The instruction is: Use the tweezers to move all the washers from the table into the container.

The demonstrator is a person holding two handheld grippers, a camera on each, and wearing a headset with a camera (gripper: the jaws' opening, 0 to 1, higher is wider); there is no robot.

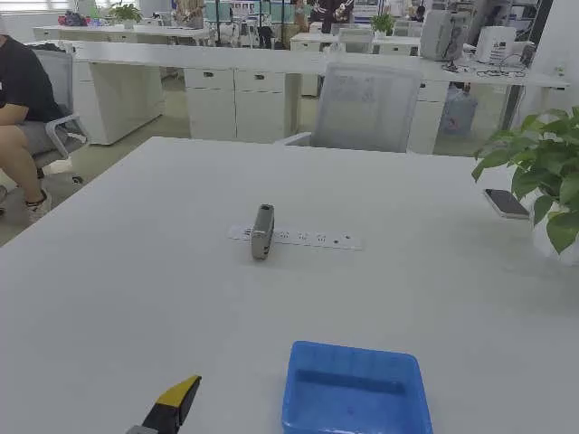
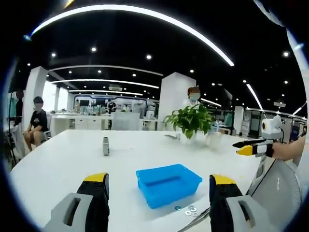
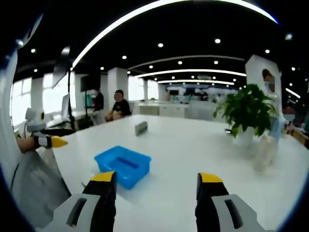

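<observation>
The blue container sits near the table's front edge, and nothing shows inside it; it also appears in the left gripper view and the right gripper view. Several small washers lie on the table just in front of it. A thin metal pair of tweezers lies beside them. My left gripper is open, with nothing between its jaws. Its yellow-tipped finger shows left of the container. My right gripper is open too, held to the right of the container.
A grey device stands on a white power strip mid-table. A potted plant and a phone are at the right edge. An office chair stands behind the table. A person sits far left.
</observation>
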